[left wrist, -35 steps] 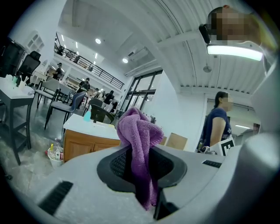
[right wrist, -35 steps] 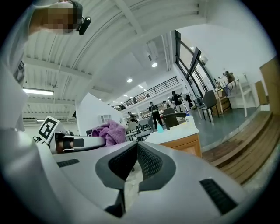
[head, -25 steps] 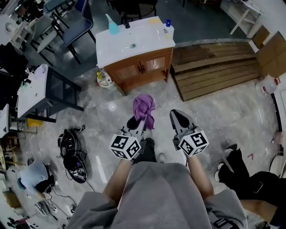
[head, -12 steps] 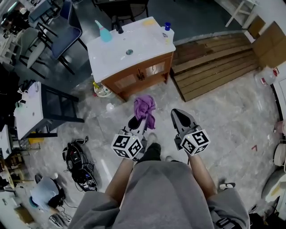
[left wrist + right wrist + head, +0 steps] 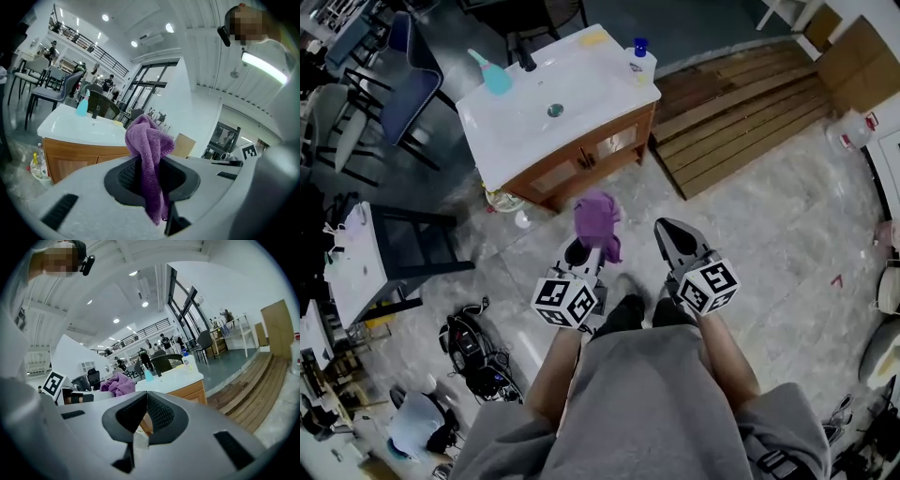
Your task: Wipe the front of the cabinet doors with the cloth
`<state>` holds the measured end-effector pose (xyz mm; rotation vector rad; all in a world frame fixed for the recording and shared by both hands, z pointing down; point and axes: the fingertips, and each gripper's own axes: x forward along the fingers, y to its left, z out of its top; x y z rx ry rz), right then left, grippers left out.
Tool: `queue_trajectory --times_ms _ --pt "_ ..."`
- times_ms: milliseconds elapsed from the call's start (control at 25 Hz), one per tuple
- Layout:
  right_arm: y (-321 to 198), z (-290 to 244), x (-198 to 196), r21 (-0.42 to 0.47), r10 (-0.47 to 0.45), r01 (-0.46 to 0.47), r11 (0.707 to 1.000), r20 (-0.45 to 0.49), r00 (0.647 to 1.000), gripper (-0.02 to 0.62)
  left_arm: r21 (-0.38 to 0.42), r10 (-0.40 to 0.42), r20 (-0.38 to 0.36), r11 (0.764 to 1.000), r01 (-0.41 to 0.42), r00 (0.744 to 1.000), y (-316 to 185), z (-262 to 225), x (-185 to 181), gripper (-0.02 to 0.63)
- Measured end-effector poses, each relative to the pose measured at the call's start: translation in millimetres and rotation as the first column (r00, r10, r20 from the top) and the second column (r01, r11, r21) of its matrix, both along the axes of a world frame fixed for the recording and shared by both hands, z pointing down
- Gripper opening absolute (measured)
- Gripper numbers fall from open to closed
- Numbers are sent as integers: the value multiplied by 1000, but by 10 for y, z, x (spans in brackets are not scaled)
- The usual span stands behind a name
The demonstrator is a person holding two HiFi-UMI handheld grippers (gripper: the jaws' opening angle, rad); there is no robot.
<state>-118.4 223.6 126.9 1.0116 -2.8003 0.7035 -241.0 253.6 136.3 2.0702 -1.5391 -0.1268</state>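
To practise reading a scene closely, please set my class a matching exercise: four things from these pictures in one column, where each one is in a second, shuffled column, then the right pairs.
Things
1. purple fabric cloth
2. teal plastic spray bottle
3. white bottle with blue cap
4. slatted wooden platform

Places
A. on the floor beside the brown wooden cabinet
B. on the white countertop, at the corner nearest the platform
C. clamped in the left gripper
D. on the countertop, beside the black tap

Pairs: 1-C, 2-D, 3-B, 4-A
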Motion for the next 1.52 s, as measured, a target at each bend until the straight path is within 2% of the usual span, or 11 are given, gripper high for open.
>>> queue_trajectory --times_ms 440,680,880,1160,1520 --pt "-620 292 109 -38 -2 2 999 7 1000 12 -31 7 2 1000 -7 1000 -514 240 160 77" --pt "-1066 418 223 -61 -52 54 997 36 998 11 -52 -74 0 996 74 997 -885 390 266 69" --pt "-1416 588 267 -84 -105 109 990 49 993 11 -102 -136 54 985 140 989 -1166 641 313 66" --pt "-1764 935 234 -120 -114 121 985 62 992 11 -133 -208 112 966 222 972 -1453 1021 138 66" --pt "-2017 1454 -103 -132 -66 74 989 65 996 12 -169 -180 161 964 207 970 -1712 1569 -210 66"
